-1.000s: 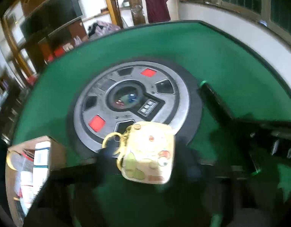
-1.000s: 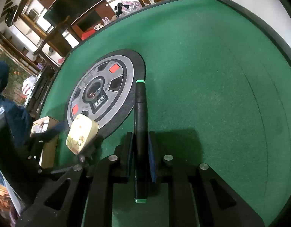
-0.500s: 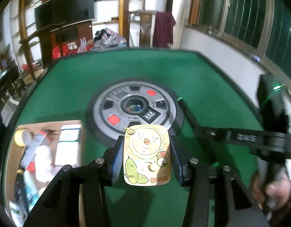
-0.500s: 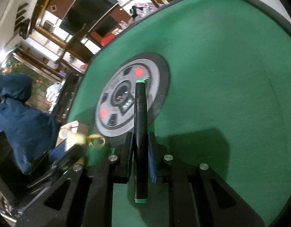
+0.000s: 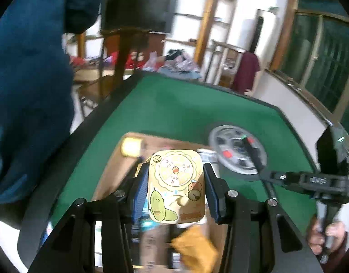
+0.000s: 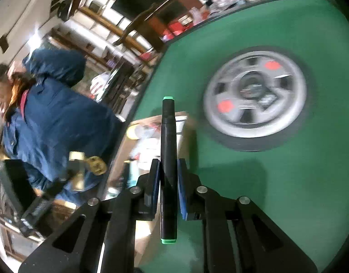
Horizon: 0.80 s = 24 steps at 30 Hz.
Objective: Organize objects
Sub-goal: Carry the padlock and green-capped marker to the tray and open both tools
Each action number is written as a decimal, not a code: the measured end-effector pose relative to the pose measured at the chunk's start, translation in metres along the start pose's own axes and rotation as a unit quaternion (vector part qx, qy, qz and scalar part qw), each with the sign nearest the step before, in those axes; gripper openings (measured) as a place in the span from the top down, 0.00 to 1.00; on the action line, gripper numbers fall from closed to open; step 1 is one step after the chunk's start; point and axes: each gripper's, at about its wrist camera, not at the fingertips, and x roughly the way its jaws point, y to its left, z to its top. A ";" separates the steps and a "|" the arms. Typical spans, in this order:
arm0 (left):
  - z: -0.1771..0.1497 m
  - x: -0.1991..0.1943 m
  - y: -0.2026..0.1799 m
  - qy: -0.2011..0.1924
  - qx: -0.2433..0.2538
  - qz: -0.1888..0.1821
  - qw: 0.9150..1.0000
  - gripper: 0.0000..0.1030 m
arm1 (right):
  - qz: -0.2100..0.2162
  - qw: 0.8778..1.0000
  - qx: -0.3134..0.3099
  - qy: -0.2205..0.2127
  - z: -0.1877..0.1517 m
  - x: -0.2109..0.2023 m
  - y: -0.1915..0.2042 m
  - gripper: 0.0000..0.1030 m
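My left gripper is shut on a cream pouch with cartoon stickers and a gold ring, and holds it above an open cardboard box. In the right wrist view, my right gripper is shut on a black marker with green ends, whose tip points toward the same box. The left wrist view shows that marker over the table to the right. A blurred left gripper appears at the left of the right wrist view.
A round grey dial with red panels sits in the green felt table, right of the box. The box holds several small items, among them a yellow lid. A person in a blue jacket stands close at the table's left edge.
Both grippers swung left, away from the dial and toward the cardboard box. The left gripper rolled level and now hangs over the box. Both grips are unchanged.
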 end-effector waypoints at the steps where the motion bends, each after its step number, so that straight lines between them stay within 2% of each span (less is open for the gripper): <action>1: -0.002 0.008 0.008 0.006 -0.006 0.005 1.000 0.61 | 0.004 1.000 -0.001 0.007 0.000 0.008 0.010 0.87; 5: -0.012 0.040 0.038 0.033 -0.038 0.010 0.999 0.61 | -0.005 0.999 -0.008 0.034 0.002 0.053 0.041 0.87; 12: -0.016 0.088 0.054 0.061 -0.058 0.017 0.996 0.61 | -0.084 0.995 0.000 0.058 0.011 0.119 0.053 0.87; 19: -0.019 0.104 0.060 0.068 -0.083 -0.001 0.994 0.59 | -0.141 0.988 0.002 0.055 0.013 0.137 0.050 0.86; 20: -0.019 0.101 0.063 0.066 -0.083 -0.004 0.994 0.58 | -0.145 0.988 0.005 0.049 0.013 0.136 0.049 0.86; 22: -0.019 0.098 0.065 0.061 -0.081 -0.003 0.995 0.46 | -0.148 0.988 0.007 0.039 0.014 0.132 0.047 0.86; 24: -0.020 0.092 0.065 0.054 -0.074 0.001 0.996 0.46 | -0.154 0.988 0.000 0.030 0.013 0.126 0.050 0.86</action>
